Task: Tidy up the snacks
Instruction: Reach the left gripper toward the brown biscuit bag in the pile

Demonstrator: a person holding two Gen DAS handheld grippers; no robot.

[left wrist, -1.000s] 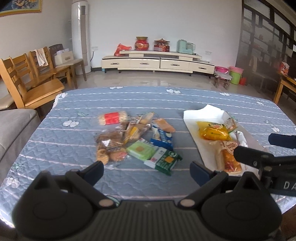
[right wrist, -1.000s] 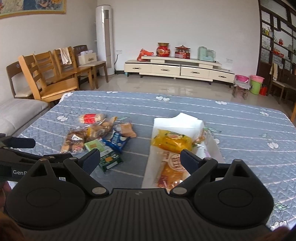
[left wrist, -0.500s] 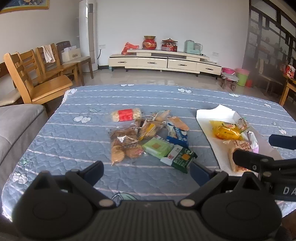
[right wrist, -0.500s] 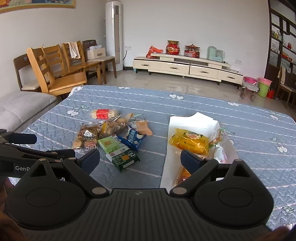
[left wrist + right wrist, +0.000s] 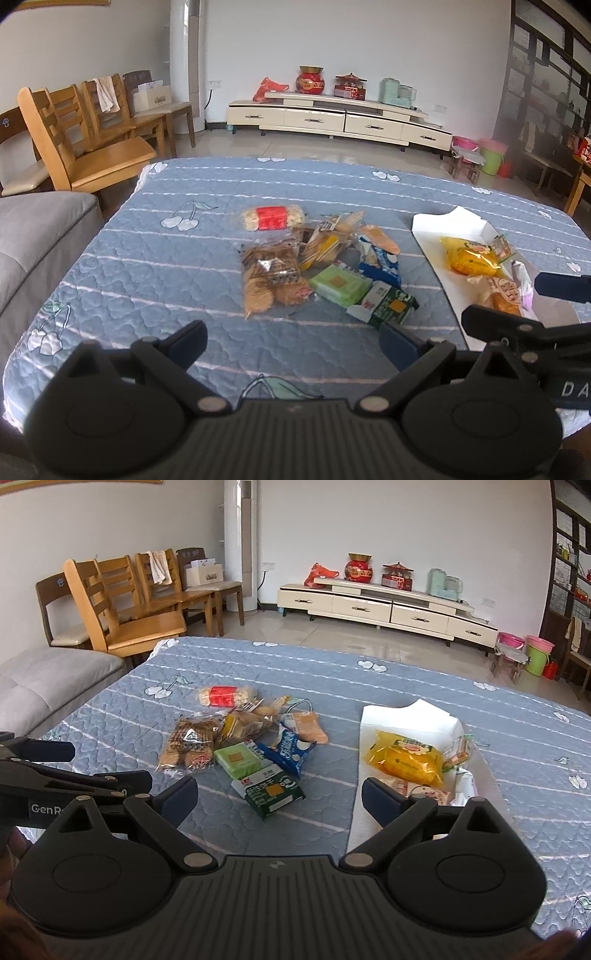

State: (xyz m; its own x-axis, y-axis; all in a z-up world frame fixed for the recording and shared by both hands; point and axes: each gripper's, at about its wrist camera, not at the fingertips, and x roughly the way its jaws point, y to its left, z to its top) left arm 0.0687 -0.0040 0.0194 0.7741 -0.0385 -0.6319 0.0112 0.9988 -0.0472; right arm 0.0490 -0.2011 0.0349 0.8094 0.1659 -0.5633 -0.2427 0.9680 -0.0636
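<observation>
- Left claw (image 5: 293, 338): spread wide, empty, hovering above the near edge of the table (image 5: 155, 266), short of the snack pile (image 5: 317, 266).
- Right claw (image 5: 279, 794): spread wide, empty, between pile and white box (image 5: 406, 716); dark green pack (image 5: 271, 792) lies just past its gap.
- Box, right of the pile, holds a yellow bag (image 5: 404, 758) and a few smaller packs.
- Risk: packs overlap; pinching the dark green pack may drag the light green pack (image 5: 238, 758) touching it.
- Risk: slick, flat wrappers could slip from the pads or crush the biscuits (image 5: 271, 280).
- Risk: the claws sit close together; reaching across could make them collide.
- Risk: the box wall looks flimsy and a low approach may knock it.
</observation>
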